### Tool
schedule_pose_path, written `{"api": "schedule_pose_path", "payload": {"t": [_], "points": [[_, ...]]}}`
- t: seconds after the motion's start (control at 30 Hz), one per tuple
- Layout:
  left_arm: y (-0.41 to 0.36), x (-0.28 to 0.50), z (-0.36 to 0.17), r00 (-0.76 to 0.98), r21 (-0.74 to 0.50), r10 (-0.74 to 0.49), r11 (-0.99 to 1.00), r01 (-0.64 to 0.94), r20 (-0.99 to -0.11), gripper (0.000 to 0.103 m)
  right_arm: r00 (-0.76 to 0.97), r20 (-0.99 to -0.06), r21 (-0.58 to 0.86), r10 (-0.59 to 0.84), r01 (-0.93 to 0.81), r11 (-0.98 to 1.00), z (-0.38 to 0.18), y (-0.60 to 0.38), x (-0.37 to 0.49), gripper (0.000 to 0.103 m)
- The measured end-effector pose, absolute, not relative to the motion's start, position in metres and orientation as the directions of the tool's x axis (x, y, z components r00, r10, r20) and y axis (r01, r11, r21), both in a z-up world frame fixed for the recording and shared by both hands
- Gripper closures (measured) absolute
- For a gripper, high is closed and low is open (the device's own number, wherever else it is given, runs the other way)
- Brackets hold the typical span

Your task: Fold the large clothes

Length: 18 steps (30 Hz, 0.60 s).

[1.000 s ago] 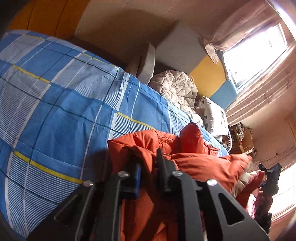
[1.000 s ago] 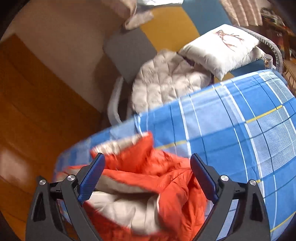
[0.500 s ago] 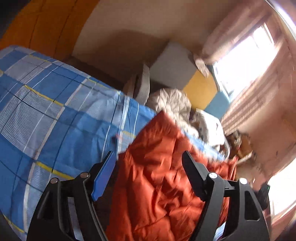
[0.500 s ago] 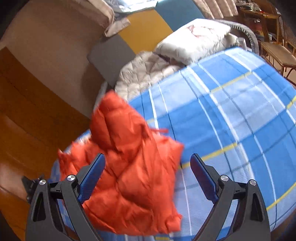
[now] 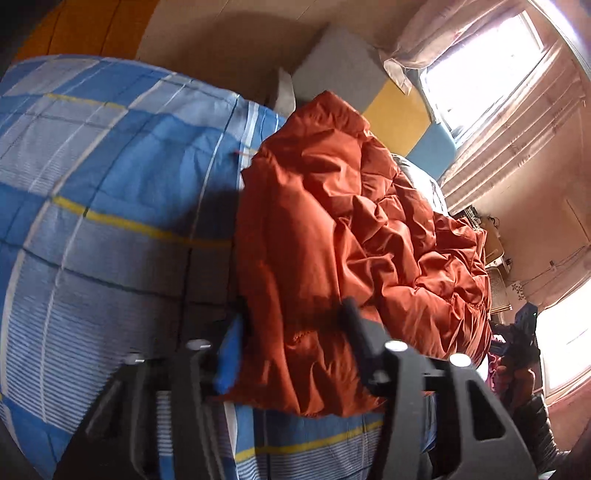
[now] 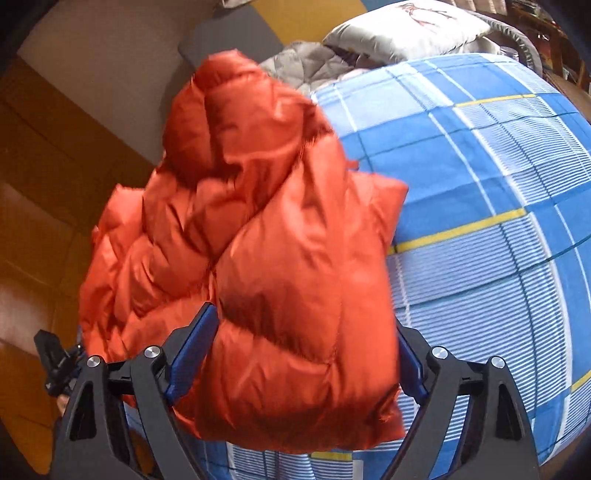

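Observation:
An orange puffer jacket [image 5: 354, 236] lies crumpled on a blue plaid bed cover [image 5: 110, 177]. My left gripper [image 5: 291, 325] is open, its fingers on either side of the jacket's near edge. In the right wrist view the jacket [image 6: 266, 258] bulges between the fingers of my right gripper [image 6: 306, 347], which is open wide around its near edge. The jacket's hood end points away toward the headboard. The bed cover [image 6: 480, 206] spreads to the right there.
A grey quilted blanket [image 6: 303, 66] and a white pillow [image 6: 406, 26] lie at the head of the bed. Grey, yellow and blue headboard panels [image 5: 391, 107] stand behind. A window [image 5: 480, 62] with curtains is at the right. Wooden floor [image 6: 40, 192] is at the left.
My left gripper let go of the jacket and opened. The jacket was flipped over and spread on the bed. Both grippers have come in around its near edge.

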<state>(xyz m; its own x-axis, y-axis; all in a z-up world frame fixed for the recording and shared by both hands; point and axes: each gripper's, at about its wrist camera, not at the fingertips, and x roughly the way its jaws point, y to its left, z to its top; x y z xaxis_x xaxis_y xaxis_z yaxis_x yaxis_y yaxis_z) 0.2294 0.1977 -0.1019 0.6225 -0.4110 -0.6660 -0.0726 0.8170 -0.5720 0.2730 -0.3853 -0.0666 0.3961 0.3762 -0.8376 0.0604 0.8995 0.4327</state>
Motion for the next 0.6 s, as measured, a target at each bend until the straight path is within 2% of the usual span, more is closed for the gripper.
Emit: {"api": "schedule_pose_path", "payload": {"t": [0.07, 0.1, 0.17, 0.23, 0.6], "points": [[0.202, 0.225, -0.101, 0.632, -0.586, -0.417, 0.807, -0.075, -0.654, 0.087, 0.387, -0.839, 0.438, 0.382, 0.065, 0.897, -0.069, -0.386, 0.269, 0.036], [0.204, 0.223, -0.101, 0.635, -0.603, -0.428, 0.794, -0.074, -0.643, 0.092, 0.385, -0.836, 0.446, 0.391, 0.059, 0.893, -0.068, -0.387, 0.267, 0.040], [0.206, 0.219, -0.097, 0.642, -0.609, -0.434, 0.790, -0.066, -0.633, 0.096, 0.381, -0.826, 0.467, 0.415, 0.052, 0.883, -0.064, -0.392, 0.262, 0.062], [0.205, 0.216, -0.094, 0.642, -0.609, -0.438, 0.791, -0.057, -0.629, 0.097, 0.382, -0.818, 0.476, 0.430, 0.032, 0.879, -0.058, -0.396, 0.255, 0.072], [0.213, 0.186, -0.085, 0.635, -0.602, -0.450, 0.798, -0.030, -0.628, 0.098, 0.357, -0.821, 0.458, 0.445, -0.050, 0.887, -0.041, -0.388, 0.239, 0.081]]}}
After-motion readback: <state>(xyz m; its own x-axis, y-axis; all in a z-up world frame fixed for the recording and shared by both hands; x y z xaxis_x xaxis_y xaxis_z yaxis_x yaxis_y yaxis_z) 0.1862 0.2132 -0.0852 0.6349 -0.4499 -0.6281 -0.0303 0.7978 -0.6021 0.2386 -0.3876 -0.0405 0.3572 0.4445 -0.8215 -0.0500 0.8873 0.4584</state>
